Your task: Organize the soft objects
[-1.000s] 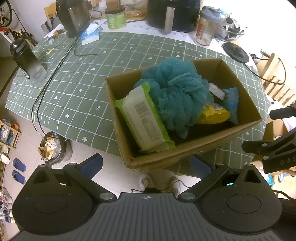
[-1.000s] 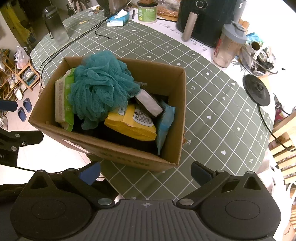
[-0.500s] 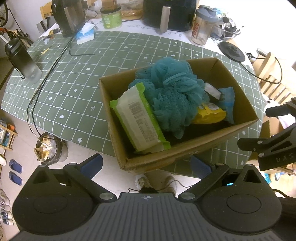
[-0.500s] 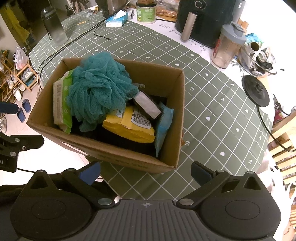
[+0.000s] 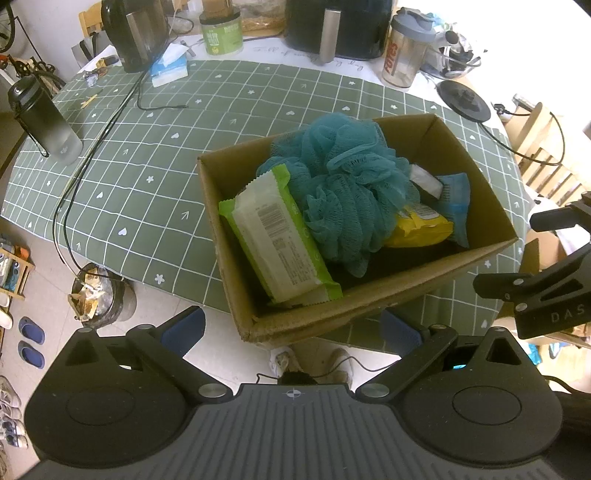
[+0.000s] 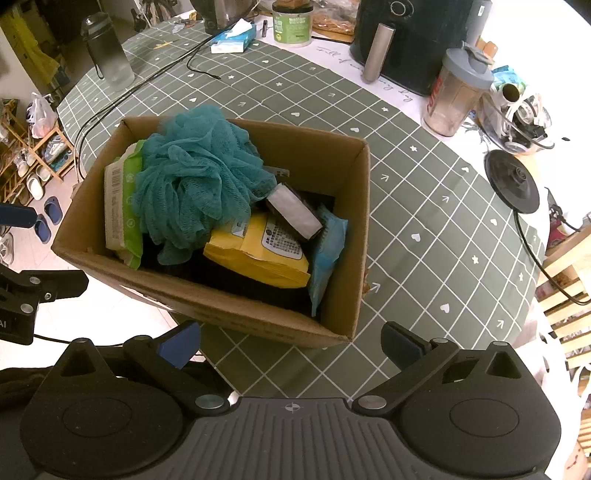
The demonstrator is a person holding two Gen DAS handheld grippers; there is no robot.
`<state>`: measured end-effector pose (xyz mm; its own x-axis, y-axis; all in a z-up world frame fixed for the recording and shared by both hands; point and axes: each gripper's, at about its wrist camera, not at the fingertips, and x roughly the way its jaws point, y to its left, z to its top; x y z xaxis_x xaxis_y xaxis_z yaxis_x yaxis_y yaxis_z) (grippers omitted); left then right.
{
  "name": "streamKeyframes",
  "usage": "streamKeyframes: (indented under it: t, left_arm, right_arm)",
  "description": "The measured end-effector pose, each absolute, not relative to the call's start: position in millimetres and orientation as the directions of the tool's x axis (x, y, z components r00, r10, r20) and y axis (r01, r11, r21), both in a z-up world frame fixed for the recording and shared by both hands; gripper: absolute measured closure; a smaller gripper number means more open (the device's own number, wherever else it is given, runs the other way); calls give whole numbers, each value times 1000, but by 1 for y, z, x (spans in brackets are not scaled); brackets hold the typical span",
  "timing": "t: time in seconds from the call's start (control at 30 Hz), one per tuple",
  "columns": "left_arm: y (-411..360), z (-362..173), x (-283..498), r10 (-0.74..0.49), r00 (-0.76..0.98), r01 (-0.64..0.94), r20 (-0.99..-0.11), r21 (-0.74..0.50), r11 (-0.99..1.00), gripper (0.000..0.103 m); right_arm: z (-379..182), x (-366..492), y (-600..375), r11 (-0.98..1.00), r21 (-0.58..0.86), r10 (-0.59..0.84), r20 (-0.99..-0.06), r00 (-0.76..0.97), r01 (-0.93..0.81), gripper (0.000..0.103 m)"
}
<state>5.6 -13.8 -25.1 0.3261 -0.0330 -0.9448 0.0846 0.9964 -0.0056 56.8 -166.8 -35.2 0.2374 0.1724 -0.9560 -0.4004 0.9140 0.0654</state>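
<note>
Nearest to us, our left tool (image 5: 291, 328) hung with its fingers spread wide and nothing between them, held just short of the near corner of the cardboard box (image 5: 373, 302). Our right tool (image 6: 290, 345) was likewise fully open and empty, poised before the box's near wall.

The box sat on the green checked tabletop (image 6: 424, 229), its near corner at or slightly past the edge. Inside, the soft things were already gathered: a green-edged wipes pack (image 5: 279, 238) leaning against the left wall, a teal mesh bath pouf (image 5: 345, 184) heaped on top in the middle, a yellow pouch (image 6: 258, 247) lower down, a small grey-white packet (image 6: 293, 210) resting across it, and a light blue pack (image 6: 327, 254) standing against the right wall. Something dark lay beneath them; we could not tell what.

Beyond the box, we saw no loose soft items on the cloth, only a dark water bottle (image 5: 44, 118), a tissue box (image 6: 234, 37), a green jar (image 5: 221, 35), a shaker cup (image 6: 456, 99) and a black appliance (image 6: 413, 40) at the far edge.

We judged the collecting largely done. What seemed left was tidying the contents, or nudging the box farther onto the tabletop.
</note>
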Motion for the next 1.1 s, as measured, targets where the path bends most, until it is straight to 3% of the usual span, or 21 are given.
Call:
streamKeyframes:
  t: [1.1]
  left_arm:
    - [-15,-25,6,-32,322,95,-946,-1,995,0]
  right_arm:
    - [-36,57,-172,919,68,170,-957,236,-388,0]
